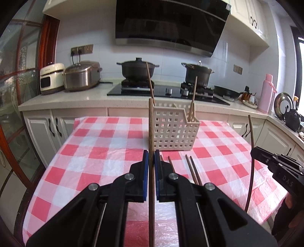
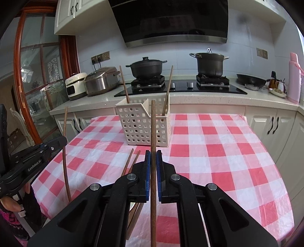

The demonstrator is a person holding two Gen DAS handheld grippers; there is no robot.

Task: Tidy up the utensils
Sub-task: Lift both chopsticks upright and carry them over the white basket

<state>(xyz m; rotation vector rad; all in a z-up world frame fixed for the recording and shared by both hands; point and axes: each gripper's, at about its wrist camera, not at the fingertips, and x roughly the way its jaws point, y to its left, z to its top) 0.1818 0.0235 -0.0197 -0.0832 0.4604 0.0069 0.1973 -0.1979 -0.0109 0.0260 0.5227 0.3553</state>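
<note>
Both grippers, left (image 1: 151, 158) and right (image 2: 153, 158), are clamped on one upright chopstick (image 1: 151, 133) each. Basket (image 1: 173, 129) at 12 o'clock. Risk: stick pivots btw pads, hits rim, tips basket.

A white-tiled wall (image 2: 106, 38) is seen at the far side, with a black range hood (image 2: 174, 20) mounted above the hob (image 2: 180, 89). White cabinets (image 1: 254, 17) are fitted above and below the counter (image 1: 62, 99). A wood-framed glass door (image 2: 38, 76) stands at left.
</note>
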